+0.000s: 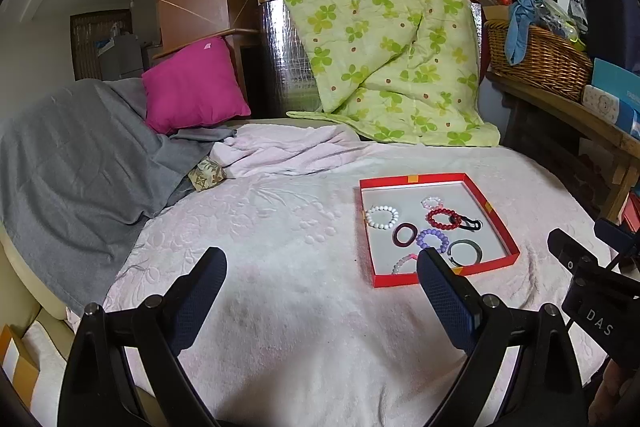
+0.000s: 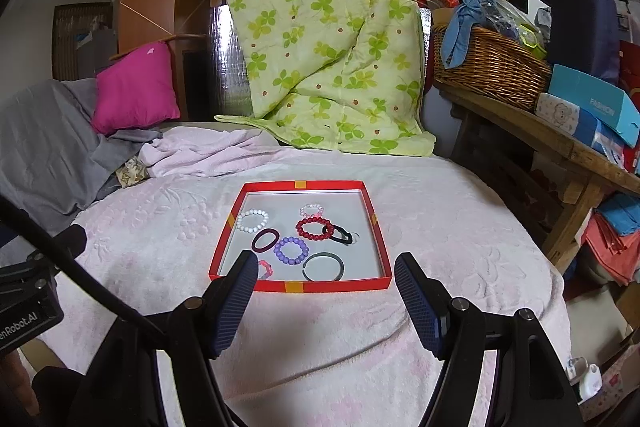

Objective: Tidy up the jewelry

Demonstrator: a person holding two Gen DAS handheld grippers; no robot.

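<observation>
We hold both the left gripper (image 1: 320, 267) and right gripper (image 2: 326, 269) spread and empty above the pink blanket (image 2: 440, 211); every beaded bracelet (image 2: 291, 250) already lies in the shallow red cardboard tray (image 2: 304, 184), so little seems left.

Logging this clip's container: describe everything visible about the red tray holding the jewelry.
The red tray is a shallow square box, apparently cardboard, with low red walls, orange-yellow tape patches and a pale grey-white floor. It lies flat and open on the pink blanket, ahead of both open grippers, neither touching it. Several bracelets and hair ties lie loose inside.
</observation>
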